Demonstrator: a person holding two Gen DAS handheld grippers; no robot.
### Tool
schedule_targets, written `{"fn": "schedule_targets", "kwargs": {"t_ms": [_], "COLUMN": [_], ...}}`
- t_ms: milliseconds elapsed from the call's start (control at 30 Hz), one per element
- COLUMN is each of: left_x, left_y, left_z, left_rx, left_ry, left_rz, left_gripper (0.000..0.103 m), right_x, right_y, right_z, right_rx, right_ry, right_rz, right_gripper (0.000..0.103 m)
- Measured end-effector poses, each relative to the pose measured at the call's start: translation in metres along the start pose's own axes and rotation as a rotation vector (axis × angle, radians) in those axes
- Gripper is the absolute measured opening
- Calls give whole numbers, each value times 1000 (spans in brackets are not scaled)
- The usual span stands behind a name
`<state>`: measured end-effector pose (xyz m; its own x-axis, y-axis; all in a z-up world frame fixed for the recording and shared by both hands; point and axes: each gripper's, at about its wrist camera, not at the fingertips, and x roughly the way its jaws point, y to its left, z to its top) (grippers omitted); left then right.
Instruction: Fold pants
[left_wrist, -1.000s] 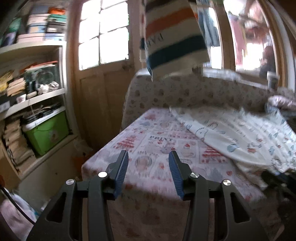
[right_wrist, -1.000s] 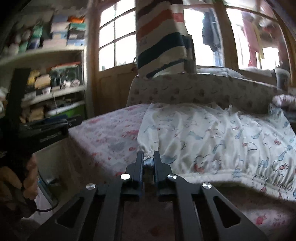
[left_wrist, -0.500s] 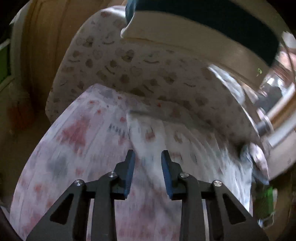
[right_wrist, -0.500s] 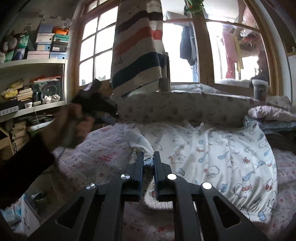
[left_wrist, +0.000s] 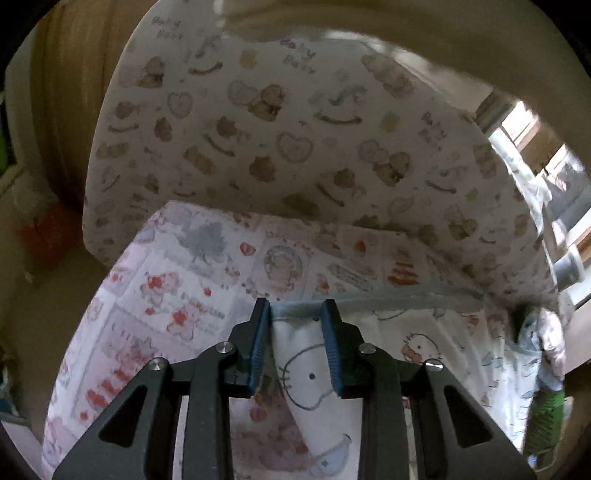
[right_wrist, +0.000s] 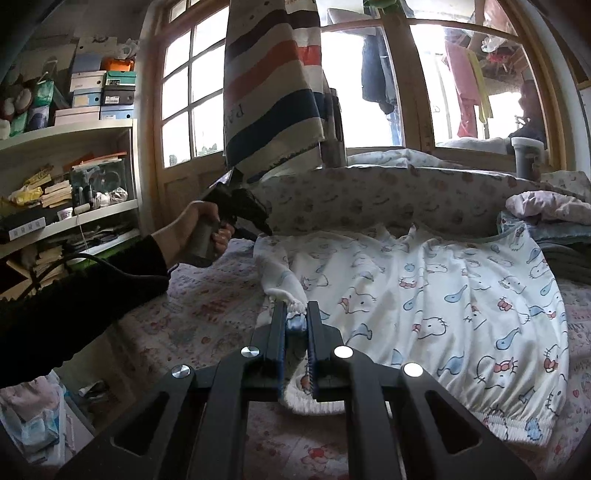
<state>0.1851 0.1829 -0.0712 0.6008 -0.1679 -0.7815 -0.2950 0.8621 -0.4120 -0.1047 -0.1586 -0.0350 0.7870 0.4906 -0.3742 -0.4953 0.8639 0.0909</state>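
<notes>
On the bed (right_wrist: 229, 317), right gripper (right_wrist: 295, 325) fingers clamp the pants (right_wrist: 443, 302) cuff; left gripper (left_wrist: 295, 343) fingers closing around the far hem

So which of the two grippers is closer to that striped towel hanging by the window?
Left. The left gripper is at the pants' far edge, below the striped towel; the right gripper grips their near corner, farther away.

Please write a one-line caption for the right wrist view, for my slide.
Right tool shut on the cartoon-print pants on the bed, while the left tool reaches their far corner.
</notes>
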Motion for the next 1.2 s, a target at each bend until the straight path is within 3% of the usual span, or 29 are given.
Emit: {"fn": "schedule_targets", "kwargs": {"t_ms": [33, 100, 267, 567, 800, 1000, 1200], "left_x": [1, 0, -26, -57, -59, -54, -25], "left_y": [-1, -2, -34, -145, -235, -314, -381], "left_z": [-1, -2, 0, 16, 14, -7, -45], "left_rx": [6, 10, 88, 216, 289, 376, 444], "left_ry": [-5, -4, -85, -157, -149, -119, -46], "left_rz": [-7, -71, -120, -166, -224, -278, -320], "left_gripper": [5, 5, 4, 4, 4, 4, 4], "right_x": [0, -1, -6, -37, -61, -80, -95], "right_y": [-2, -6, -13, -30, -57, -78, -90], "right_z": [1, 2, 6, 1, -9, -23, -37], "right_rx": [6, 21, 55, 72, 119, 166, 180], "right_ry": [-1, -8, -36, -100, -108, -94, -74], "right_rz": [0, -3, -6, -79, -121, -136, -174], "right_gripper": [10, 10, 10, 10, 10, 10, 10]}}
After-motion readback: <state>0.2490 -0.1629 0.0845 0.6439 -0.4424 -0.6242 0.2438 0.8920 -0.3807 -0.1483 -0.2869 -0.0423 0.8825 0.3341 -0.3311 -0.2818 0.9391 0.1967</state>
